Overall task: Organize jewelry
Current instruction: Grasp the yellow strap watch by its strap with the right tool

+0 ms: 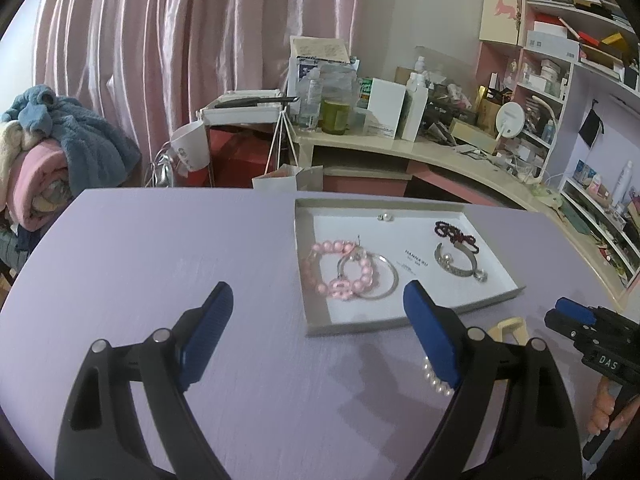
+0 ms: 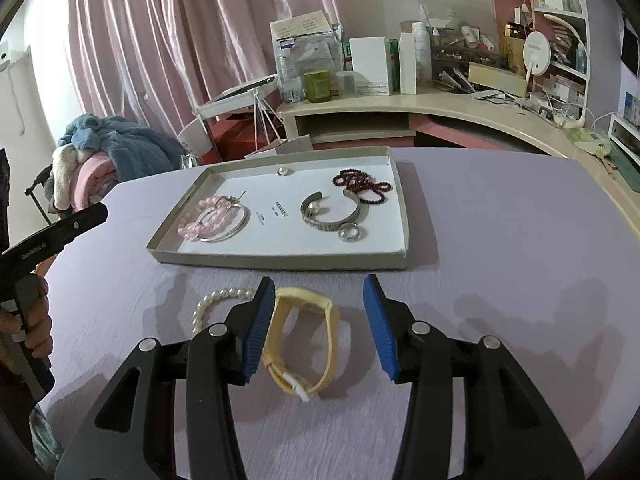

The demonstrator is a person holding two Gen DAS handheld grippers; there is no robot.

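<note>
A shallow box-lid tray (image 2: 280,258) (image 1: 360,326) on the lilac table holds a pink bead bracelet (image 2: 200,216) (image 1: 336,268), a silver hoop (image 2: 236,224), a silver cuff (image 2: 332,216) (image 1: 456,268), a ring (image 2: 347,233), dark red beads (image 2: 362,186) (image 1: 456,234) and a small stud (image 2: 285,171). In front of the tray lie a yellow watch band (image 2: 308,344) (image 1: 510,328) and a white pearl bracelet (image 2: 216,300) (image 1: 434,378). My right gripper (image 2: 320,320) is open, hovering over the yellow band. My left gripper (image 1: 320,320) is open and empty, left of the pearls.
A cluttered curved desk (image 2: 440,108) with bottles and boxes stands behind the table, shelves (image 1: 560,60) at the right. Pink curtains (image 2: 160,40) and a pile of blankets (image 1: 52,152) are at the left. A paper bag (image 1: 288,178) stands past the table's far edge.
</note>
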